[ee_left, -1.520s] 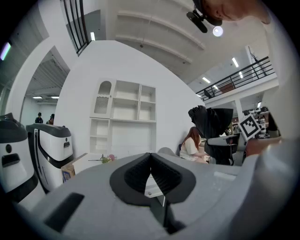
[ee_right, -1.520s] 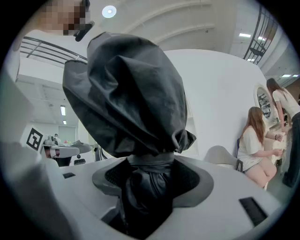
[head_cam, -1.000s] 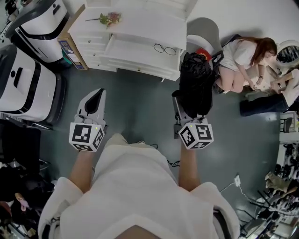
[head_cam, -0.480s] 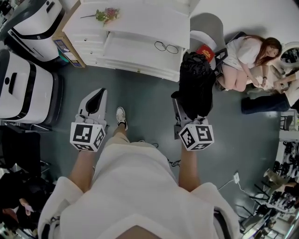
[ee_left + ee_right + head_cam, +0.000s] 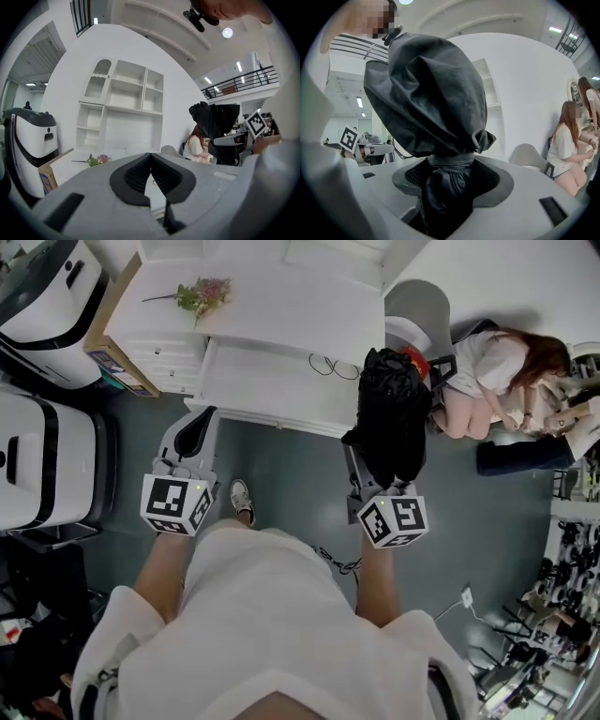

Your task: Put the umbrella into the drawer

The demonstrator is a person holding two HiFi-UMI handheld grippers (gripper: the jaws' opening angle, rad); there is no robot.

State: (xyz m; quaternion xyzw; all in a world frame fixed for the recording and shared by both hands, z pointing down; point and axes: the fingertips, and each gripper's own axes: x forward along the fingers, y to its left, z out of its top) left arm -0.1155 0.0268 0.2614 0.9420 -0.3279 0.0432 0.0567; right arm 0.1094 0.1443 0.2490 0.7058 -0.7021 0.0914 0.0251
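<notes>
Black fabric, bunched and strapped: in the head view the folded umbrella (image 5: pixel 392 413) stands up out of the right gripper (image 5: pixel 362 476). Over the last second the white cabinet (image 5: pixel 281 296) has slid closer down the picture, and a shoe (image 5: pixel 242 499) has stepped out ahead. The open drawer (image 5: pixel 262 381) now lies just in front of both grippers, with a pair of glasses (image 5: pixel 328 367) at its right end. The left gripper (image 5: pixel 199 427) reaches the drawer's front edge in the picture. The walk-up looks nearly over, and lowering the umbrella in is probably next.

In the left gripper view the fingers (image 5: pixel 135 176) are pressed together with nothing between them, and the cabinet is ahead.

In the right gripper view the fingers (image 5: pixel 487 178) stand wide, clamped round the umbrella's strapped neck, and the canopy bulges above.
</notes>
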